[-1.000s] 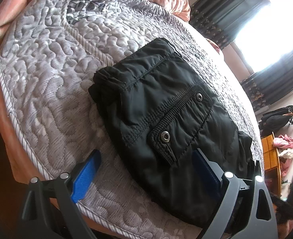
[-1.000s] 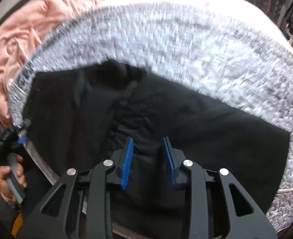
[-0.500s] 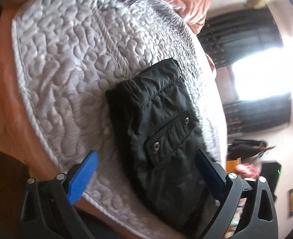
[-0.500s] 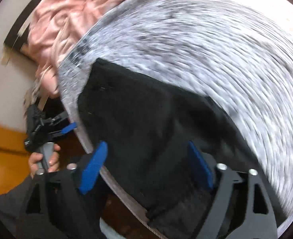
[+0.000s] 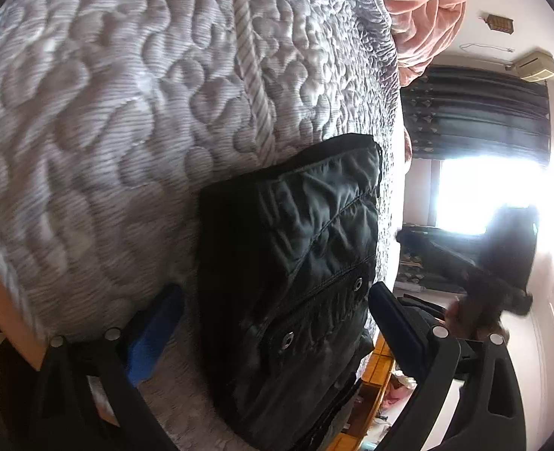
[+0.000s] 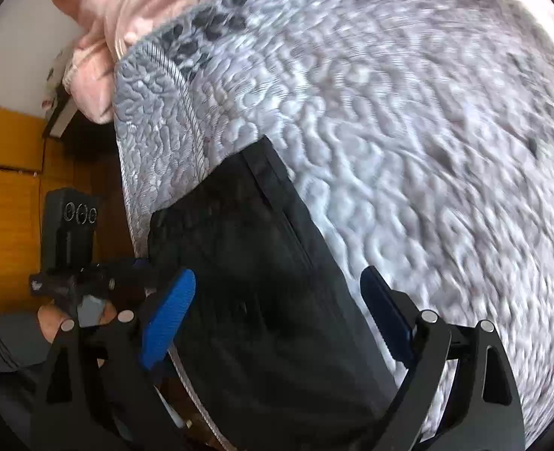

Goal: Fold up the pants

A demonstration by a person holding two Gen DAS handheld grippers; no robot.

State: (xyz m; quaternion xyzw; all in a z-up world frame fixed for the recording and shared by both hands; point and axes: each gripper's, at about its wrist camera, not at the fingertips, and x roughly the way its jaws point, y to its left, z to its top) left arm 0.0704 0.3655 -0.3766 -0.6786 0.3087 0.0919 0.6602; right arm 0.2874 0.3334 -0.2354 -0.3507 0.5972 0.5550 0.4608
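Observation:
The black pants [image 5: 299, 263] lie folded into a compact bundle near the edge of a grey quilted mattress [image 5: 126, 112], snap pocket facing up. My left gripper [image 5: 277, 323] is open and low over the near end of the bundle, with one blue pad off the fabric and the other beside the far side. In the right wrist view the pants [image 6: 258, 282] lie flat below my right gripper [image 6: 277, 312]. Its jaws are opening wide and the pads stand clear of the cloth. The left gripper [image 6: 70, 274] shows there too, held in a hand at the mattress edge.
A pink blanket [image 6: 126, 11] is bunched at the head of the mattress [image 6: 408, 131]. Wooden floor [image 6: 6, 195] lies beyond the mattress edge. Dark curtains [image 5: 476, 112] and a bright window fill the far wall. A dark blurred shape [image 5: 502, 270] shows in front of the window.
My right gripper went from nearly shut over the fabric to wide open and swung across the pants while rolling. My left gripper rolled and came lower and closer to the bundle.

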